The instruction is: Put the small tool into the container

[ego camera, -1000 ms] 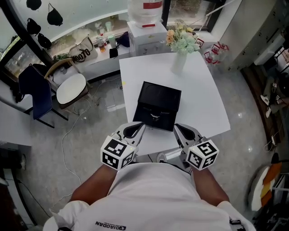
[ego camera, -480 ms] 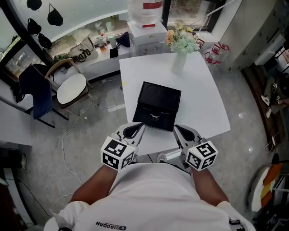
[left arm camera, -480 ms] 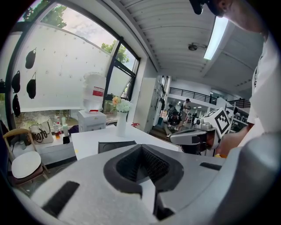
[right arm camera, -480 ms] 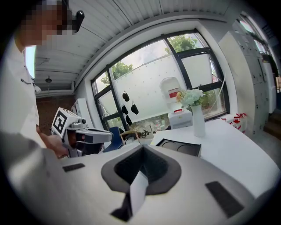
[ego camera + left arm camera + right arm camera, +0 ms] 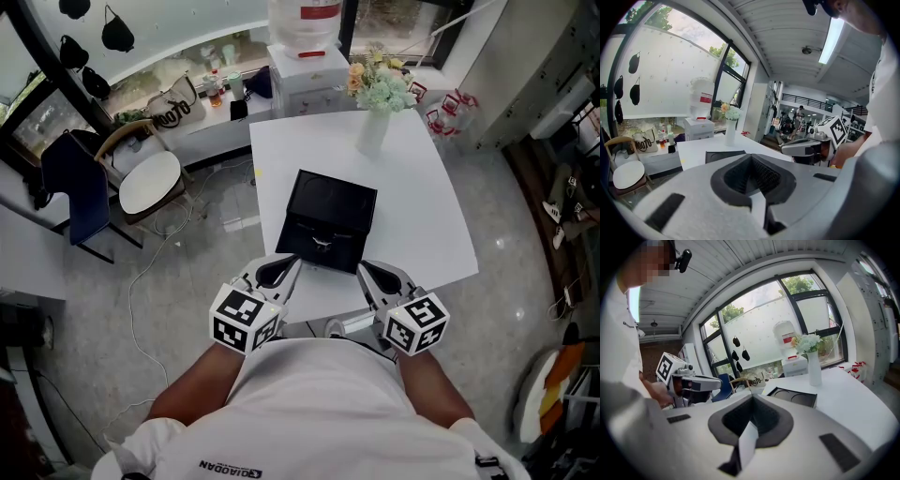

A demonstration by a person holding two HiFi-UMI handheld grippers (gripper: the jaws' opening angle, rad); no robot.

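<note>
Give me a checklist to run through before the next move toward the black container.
1. Container in place: ok. The black container lies on the white table, just ahead of both grippers.
2. Grippers empty: ok. Nothing sits between the fingers of the left gripper or the right gripper.
3. Fingers open for a pick: not ok. Both grippers are shut.
4. Small tool located: cannot tell. A pale speck shows on the container's near part, too small to identify.
5. Vase out of the way: ok. The vase of flowers stands at the table's far side, apart from the container.
</note>
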